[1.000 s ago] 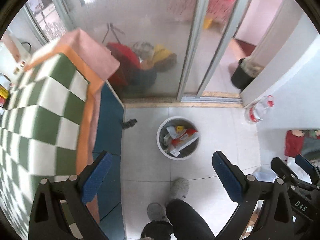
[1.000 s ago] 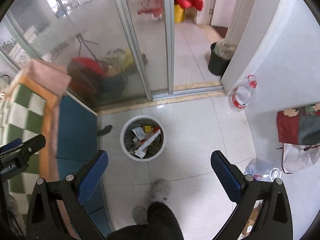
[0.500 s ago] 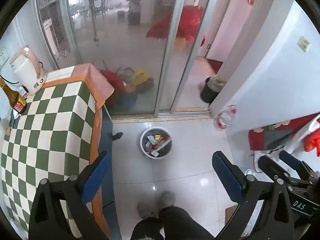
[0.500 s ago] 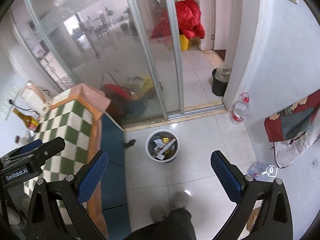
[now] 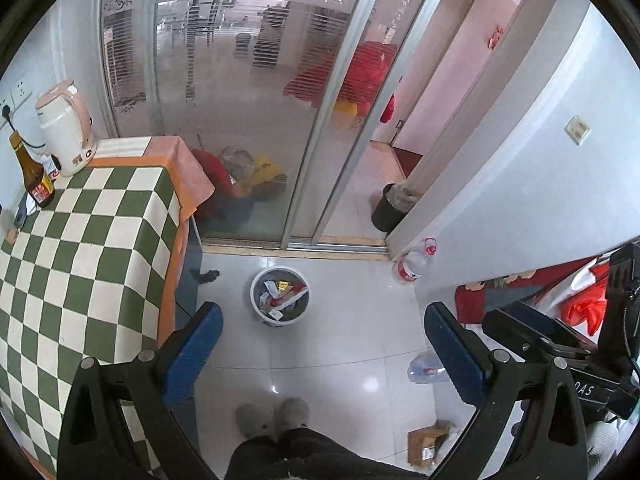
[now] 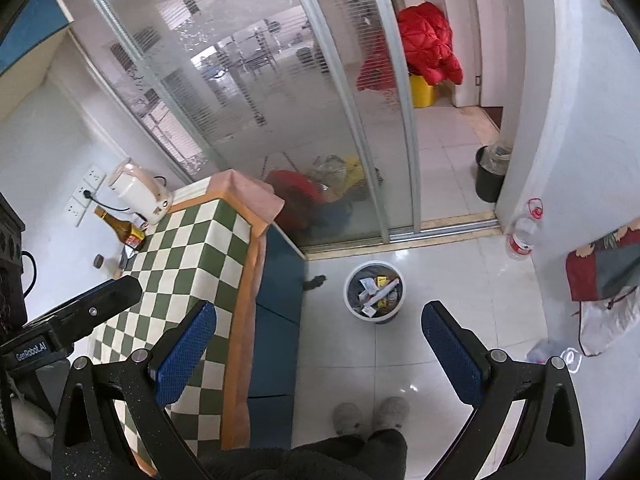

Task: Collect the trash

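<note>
- Both tools up high here, looking down on the tiled floor (image 5: 344,344).
- Left gripper (image 5: 320,344): blue pads spread wide, nothing between them.
- Right gripper (image 6: 318,342): same story, pads wide apart and empty.
- The white bin (image 5: 280,296) stands on the floor below, between the pads in the left view; wrappers and scraps of trash (image 5: 280,298) lie inside it.
- In the right view, the bin (image 6: 375,294) sits just beside the blue cabinet (image 6: 276,320) under the checkered tablecloth (image 6: 184,264).
- On that cloth, at the far corner: a white kettle (image 5: 66,128) and a brown bottle (image 5: 34,178) close together.
- A small dark scrap (image 5: 208,276) lies on the floor between cabinet and bin.
- A clear plastic bottle (image 5: 426,368) lies on its side on the tiles near the left gripper's right pad.
- A big water bottle (image 5: 414,262) with a red cap stands against the wall corner.
- A small cardboard box (image 5: 426,442) sits on the floor, down low in the left view.
- The person's grey slippers (image 6: 370,416) are side by side behind the bin.
</note>
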The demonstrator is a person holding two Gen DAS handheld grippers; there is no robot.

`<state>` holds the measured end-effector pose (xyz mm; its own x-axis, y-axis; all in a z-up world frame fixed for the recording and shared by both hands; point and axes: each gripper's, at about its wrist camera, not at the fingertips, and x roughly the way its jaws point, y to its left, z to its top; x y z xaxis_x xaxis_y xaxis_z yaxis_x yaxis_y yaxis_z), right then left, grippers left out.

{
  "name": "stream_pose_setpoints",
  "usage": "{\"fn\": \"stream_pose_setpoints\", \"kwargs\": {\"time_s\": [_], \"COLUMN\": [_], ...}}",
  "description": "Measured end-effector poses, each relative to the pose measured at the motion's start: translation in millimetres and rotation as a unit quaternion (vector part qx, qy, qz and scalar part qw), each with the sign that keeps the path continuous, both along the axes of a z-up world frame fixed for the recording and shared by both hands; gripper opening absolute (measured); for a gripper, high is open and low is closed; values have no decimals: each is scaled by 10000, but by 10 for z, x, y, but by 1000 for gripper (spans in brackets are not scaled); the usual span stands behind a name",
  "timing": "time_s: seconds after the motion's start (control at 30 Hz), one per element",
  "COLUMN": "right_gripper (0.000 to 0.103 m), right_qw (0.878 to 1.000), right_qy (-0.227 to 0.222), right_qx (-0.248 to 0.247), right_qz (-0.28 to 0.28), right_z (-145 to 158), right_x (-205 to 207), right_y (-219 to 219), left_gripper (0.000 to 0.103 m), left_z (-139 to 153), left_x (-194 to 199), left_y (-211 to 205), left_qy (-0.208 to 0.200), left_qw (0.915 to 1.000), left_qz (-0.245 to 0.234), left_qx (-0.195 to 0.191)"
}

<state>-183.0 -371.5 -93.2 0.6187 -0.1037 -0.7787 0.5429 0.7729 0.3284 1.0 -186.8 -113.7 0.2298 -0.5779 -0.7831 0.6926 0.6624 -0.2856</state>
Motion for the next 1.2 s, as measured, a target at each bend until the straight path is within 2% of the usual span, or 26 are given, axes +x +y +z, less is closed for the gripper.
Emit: {"fn": "stream_pose_setpoints", "kwargs": {"time_s": [0.37, 1.2], "right_gripper": [103, 103], "right_qw": [9996, 9985], "right_qy": [-37, 126], "right_qx": [156, 428], "right_qz": [220, 308], "right_z": [17, -123], "right_x": [48, -19], "right_y": [-46, -32], "left_gripper": [103, 103], "left_z": [28, 1], "left_x": [-37, -172], "left_y": [90, 71], "left_qy": [72, 216], "left_qw": [10000, 9997], "left_qz": [-2, -109], "left_qx": [-11, 106]}}
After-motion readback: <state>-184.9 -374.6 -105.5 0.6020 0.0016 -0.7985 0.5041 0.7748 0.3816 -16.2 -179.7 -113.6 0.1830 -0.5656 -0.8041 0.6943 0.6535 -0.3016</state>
